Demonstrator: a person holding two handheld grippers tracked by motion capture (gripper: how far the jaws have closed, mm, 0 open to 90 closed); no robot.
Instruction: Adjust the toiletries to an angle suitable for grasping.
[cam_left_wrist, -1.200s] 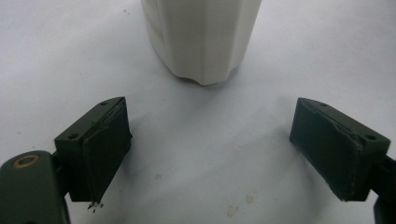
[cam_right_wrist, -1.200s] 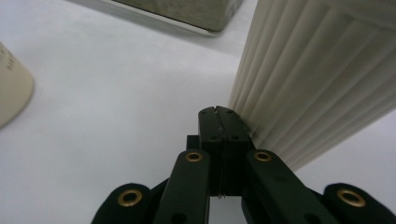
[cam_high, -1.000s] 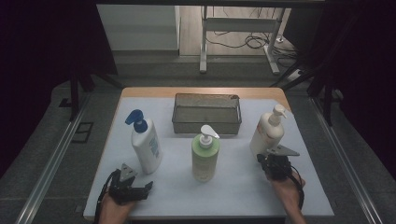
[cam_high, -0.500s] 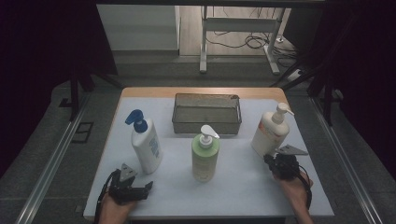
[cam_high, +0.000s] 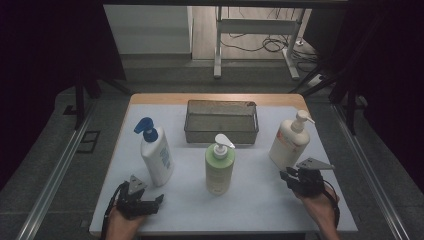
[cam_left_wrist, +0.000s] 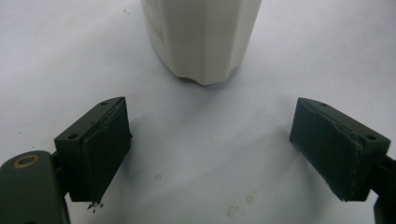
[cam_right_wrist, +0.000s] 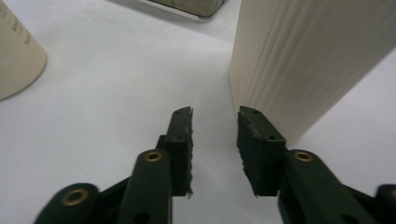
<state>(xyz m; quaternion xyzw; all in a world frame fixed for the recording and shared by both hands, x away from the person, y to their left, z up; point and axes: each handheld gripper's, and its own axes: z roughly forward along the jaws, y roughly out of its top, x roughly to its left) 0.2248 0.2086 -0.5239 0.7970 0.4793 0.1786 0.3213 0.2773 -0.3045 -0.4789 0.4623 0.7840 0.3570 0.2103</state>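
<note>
Fingers of the left gripper gape wide, empty; right gripper fingers narrow, beside the cream bottle.

Right gripper drawn back toward the lower right of the high view, away from the cream pump bottle; a second ago up against the bottle's lower front, now just below its base, apart from it. Hand behind it lower in the frame too. In the right gripper view, jaws narrowly parted beside the bottle's ribbed wall.
</note>
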